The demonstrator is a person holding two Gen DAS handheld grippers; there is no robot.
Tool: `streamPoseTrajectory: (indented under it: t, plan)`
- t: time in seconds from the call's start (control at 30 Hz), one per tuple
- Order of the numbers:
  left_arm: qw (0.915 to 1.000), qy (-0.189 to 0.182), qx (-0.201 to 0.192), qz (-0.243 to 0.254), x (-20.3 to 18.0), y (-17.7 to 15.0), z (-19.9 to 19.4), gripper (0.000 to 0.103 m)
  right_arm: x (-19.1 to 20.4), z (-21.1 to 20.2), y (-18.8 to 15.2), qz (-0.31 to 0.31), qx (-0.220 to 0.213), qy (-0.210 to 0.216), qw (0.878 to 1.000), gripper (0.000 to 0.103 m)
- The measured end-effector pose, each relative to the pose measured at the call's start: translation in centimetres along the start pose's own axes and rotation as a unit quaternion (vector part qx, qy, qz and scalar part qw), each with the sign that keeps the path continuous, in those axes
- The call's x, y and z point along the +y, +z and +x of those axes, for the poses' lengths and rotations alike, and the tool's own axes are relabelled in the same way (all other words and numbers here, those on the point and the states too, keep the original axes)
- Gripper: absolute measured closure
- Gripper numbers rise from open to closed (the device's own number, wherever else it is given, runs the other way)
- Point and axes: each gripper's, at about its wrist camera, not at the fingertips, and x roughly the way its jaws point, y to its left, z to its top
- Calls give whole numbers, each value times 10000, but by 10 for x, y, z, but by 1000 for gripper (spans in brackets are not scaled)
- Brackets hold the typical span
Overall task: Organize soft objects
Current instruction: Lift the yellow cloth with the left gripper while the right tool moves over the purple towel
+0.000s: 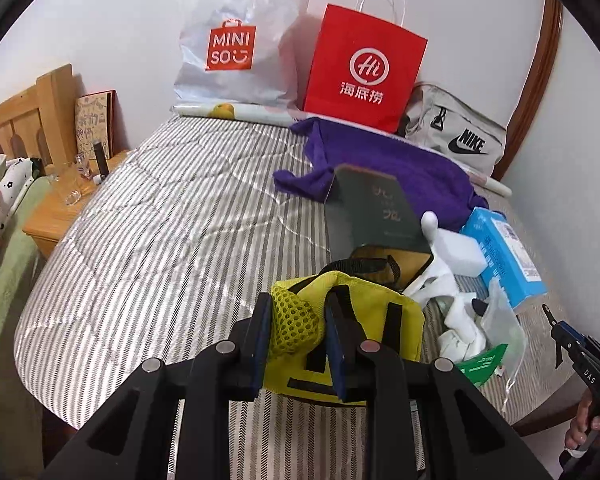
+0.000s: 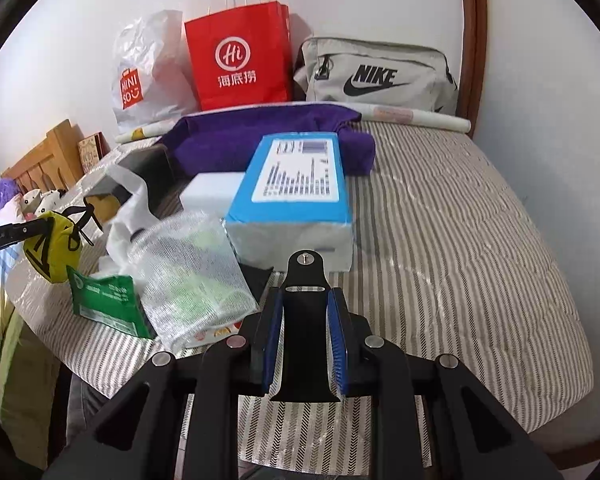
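Observation:
My left gripper (image 1: 296, 320) is shut on a yellow mesh pouch (image 1: 352, 344) with black straps and holds it above the near edge of the striped mattress (image 1: 160, 220); the pouch also shows at the left of the right wrist view (image 2: 56, 252). My right gripper (image 2: 305, 312) is shut on a flat black metal bracket (image 2: 304, 336) with a screw at its top. A purple cloth (image 1: 400, 164) lies at the far side. A white plastic bag (image 1: 456, 320) and a bubble-wrap pouch (image 2: 188, 272) lie in a pile near the pouch.
A blue box (image 2: 300, 184), a white block (image 2: 212, 192), a dark green box (image 1: 376, 208) and a green packet (image 2: 104, 300) sit in the pile. A Miniso bag (image 1: 236, 44), red paper bag (image 1: 364, 64) and grey Nike bag (image 2: 376, 76) stand at the wall. A wooden nightstand (image 1: 60, 208) is left.

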Motion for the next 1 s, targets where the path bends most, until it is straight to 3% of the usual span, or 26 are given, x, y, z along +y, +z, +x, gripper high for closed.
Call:
streamPoseTrajectory:
  t: [0.63,1.0]
  plan:
    - [9996,-146,-197,115,-28,52,-13,79,8,-9,48,-114,-188,175,9996,80]
    - [9999,56,-30,-98,-38,106,18,79,4,23,104,-195,-236,341,9989,80]
